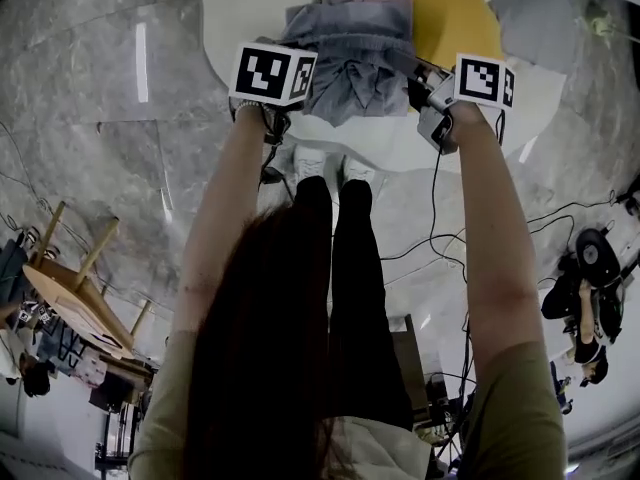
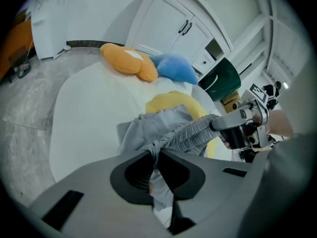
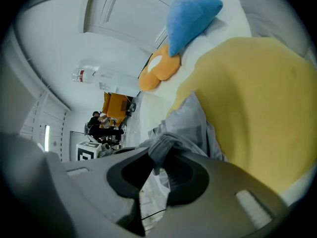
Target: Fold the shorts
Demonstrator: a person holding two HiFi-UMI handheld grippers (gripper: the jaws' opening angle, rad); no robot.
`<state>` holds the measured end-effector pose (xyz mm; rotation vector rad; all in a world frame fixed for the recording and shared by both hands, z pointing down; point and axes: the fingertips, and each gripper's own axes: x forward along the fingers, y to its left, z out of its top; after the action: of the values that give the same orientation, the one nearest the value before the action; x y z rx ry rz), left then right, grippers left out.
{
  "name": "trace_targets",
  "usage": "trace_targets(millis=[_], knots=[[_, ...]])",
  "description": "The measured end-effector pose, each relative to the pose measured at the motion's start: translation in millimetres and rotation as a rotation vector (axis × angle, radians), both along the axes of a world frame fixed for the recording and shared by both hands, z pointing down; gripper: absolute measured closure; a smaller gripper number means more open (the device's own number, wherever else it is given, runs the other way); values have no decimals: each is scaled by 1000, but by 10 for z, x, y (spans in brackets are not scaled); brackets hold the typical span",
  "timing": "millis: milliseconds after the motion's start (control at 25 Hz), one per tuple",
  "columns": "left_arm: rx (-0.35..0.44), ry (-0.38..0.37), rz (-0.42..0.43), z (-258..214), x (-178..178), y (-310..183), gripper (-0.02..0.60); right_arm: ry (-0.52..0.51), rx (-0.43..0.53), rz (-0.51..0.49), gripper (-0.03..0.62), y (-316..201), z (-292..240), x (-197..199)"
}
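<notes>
The grey shorts point(image 1: 350, 53) hang stretched between my two grippers above the near edge of a white surface point(image 1: 240, 8). My left gripper point(image 1: 292, 96) is shut on one end of the elastic waistband point(image 2: 190, 130); fabric is bunched between its jaws point(image 2: 154, 155). My right gripper point(image 1: 425, 90) is shut on the other end, and a grey fold sticks up out of its jaws point(image 3: 161, 157). The left gripper view shows the right gripper point(image 2: 237, 128) at the far end of the taut waistband. The rest of the shorts point(image 3: 190, 125) sags toward the surface.
A round yellow mat point(image 1: 430, 8) lies on the white surface under the shorts. An orange cushion point(image 2: 126, 61) and a blue cushion point(image 2: 173, 68) sit at its far end. The person's legs and shoes point(image 1: 330, 168) stand at the near edge; cables point(image 1: 440, 238) trail on the floor.
</notes>
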<state>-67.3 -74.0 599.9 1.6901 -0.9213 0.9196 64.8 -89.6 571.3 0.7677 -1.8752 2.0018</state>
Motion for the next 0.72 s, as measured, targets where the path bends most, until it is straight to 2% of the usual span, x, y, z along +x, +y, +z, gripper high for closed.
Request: trace_targets(millis=[80,160,320,400,480,520,600,640,720], knots=[[-6,-39,-8,64,-7,-134,547,14,-17,3,522,-140,78,-2],[-30,-55,-61,150,-23,-256,546,18,-51,27,520,-261,164,-11],[-82,-7,-276,242,-106,-365,532,24,-150,82,520,-363,279,-36],[-76,41,-359,220,-131,-406,482,56,-147,87,517,-442,306,-13],[-39,70,-420,159,-198,-469,408,92,-123,93,505,-526,298,27],[-15,83,-451,118,-244,-508,397,97,-110,99,471,-566,272,44],[32,105,-515,26,-337,-588,373,81,-73,110,312,-656,185,58],[52,107,-530,-19,-377,-614,371,78,-48,107,264,-700,138,68],[89,78,-478,-90,-417,-620,371,125,29,63,260,-778,72,124]])
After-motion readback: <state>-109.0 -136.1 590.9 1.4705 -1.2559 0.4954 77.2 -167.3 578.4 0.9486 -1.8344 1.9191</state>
